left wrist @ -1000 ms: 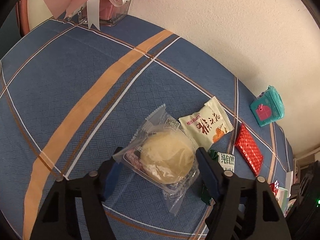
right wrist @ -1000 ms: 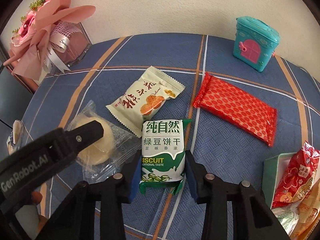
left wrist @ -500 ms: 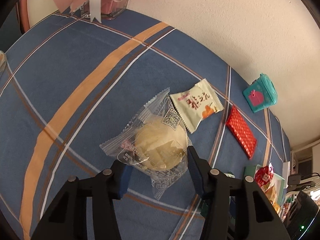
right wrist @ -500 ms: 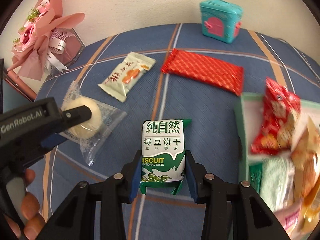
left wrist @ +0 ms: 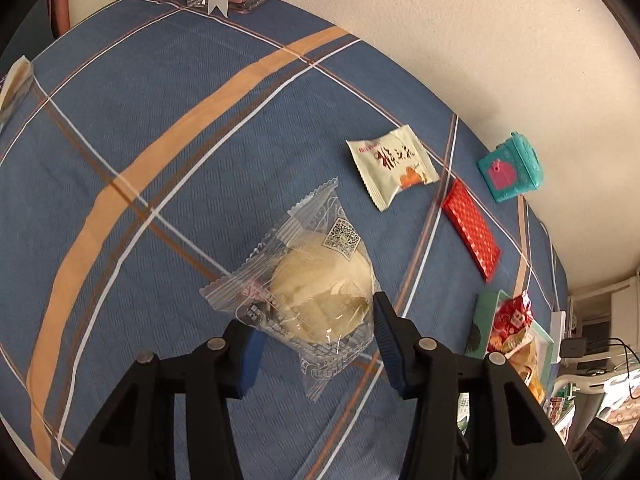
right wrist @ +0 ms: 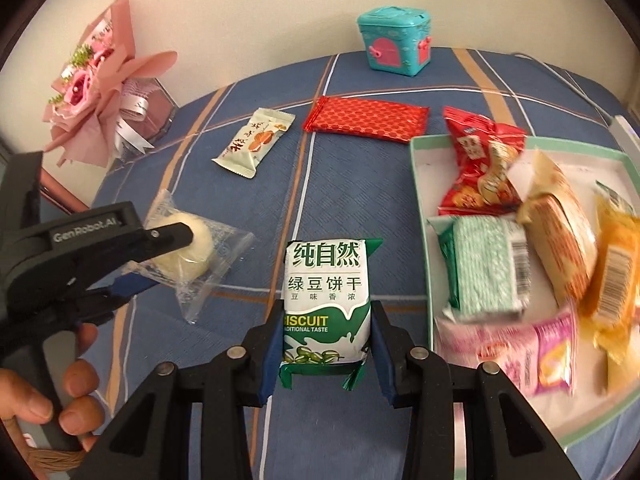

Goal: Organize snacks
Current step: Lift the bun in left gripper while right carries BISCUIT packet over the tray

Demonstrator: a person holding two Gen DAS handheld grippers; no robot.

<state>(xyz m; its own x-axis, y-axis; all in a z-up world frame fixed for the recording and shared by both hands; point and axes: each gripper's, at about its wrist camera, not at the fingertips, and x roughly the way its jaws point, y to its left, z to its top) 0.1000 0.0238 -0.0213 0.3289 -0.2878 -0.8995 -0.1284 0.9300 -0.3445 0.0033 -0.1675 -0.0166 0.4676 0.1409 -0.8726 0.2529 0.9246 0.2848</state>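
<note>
My left gripper (left wrist: 316,336) is shut on a round pale pastry in a clear wrapper (left wrist: 316,292) and holds it above the blue plaid cloth; it also shows in the right wrist view (right wrist: 188,244). My right gripper (right wrist: 326,344) is shut on a green and white biscuit packet (right wrist: 326,292), lifted left of the green-rimmed tray (right wrist: 420,184). The tray holds several snack packs, among them a red bag (right wrist: 480,168). A cream snack packet (right wrist: 254,142) and a flat red packet (right wrist: 366,118) lie on the cloth farther back.
A teal toy box (right wrist: 394,42) stands by the wall at the back. A pink bouquet (right wrist: 96,80) with a clear box sits at the back left. The tray (left wrist: 484,316) shows at the right in the left wrist view.
Both grippers have lifted their packets off the cloth. The right gripper has swung right with the biscuit packet, bringing the tray into view. The left gripper has closed on the pastry and risen.
</note>
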